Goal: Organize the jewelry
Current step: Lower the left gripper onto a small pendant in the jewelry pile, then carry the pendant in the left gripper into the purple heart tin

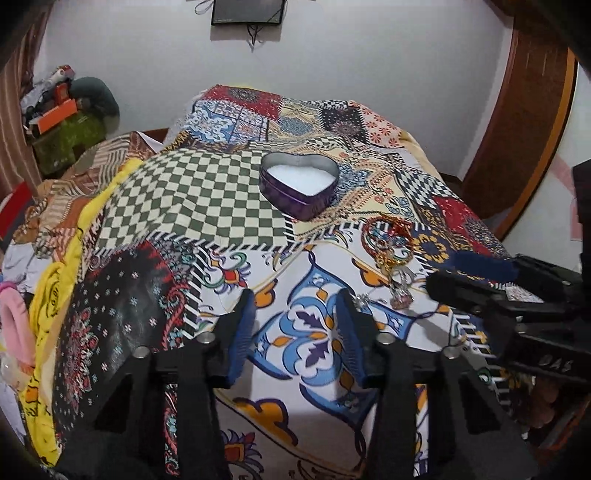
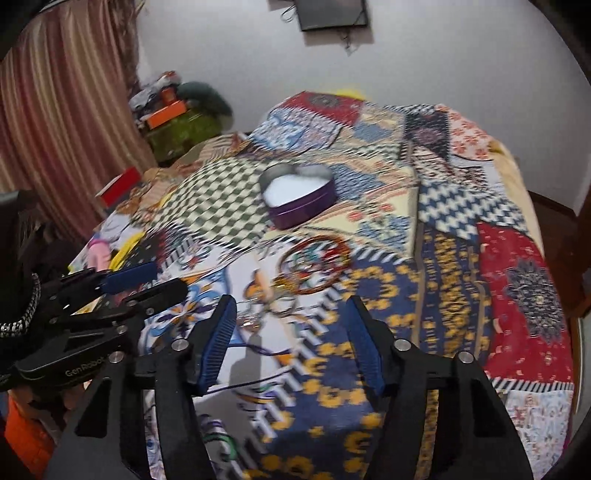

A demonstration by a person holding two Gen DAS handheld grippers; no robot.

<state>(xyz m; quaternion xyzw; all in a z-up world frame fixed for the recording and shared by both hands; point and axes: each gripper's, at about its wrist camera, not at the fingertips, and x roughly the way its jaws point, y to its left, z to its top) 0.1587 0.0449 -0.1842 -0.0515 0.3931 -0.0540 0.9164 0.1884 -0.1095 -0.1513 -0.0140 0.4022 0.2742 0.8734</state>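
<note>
A purple heart-shaped tin (image 1: 299, 184) with a white lining stands open on the patchwork bedspread; it also shows in the right wrist view (image 2: 297, 197). A pile of red and gold bangles (image 1: 388, 236) lies in front of it, with silver rings and small pieces (image 1: 400, 284) just nearer. In the right wrist view the bangles (image 2: 314, 264) and rings (image 2: 284, 306) are blurred. My left gripper (image 1: 295, 325) is open and empty, left of the small pieces. My right gripper (image 2: 291, 339) is open and empty, just short of the rings; it enters the left wrist view (image 1: 469, 273) from the right.
The patchwork bedspread (image 1: 184, 206) covers the bed. Clutter with an orange box (image 1: 55, 118) sits at the far left by a striped curtain (image 2: 55, 129). A wooden door frame (image 1: 535, 129) stands at the right. A dark frame (image 1: 247, 11) hangs on the wall.
</note>
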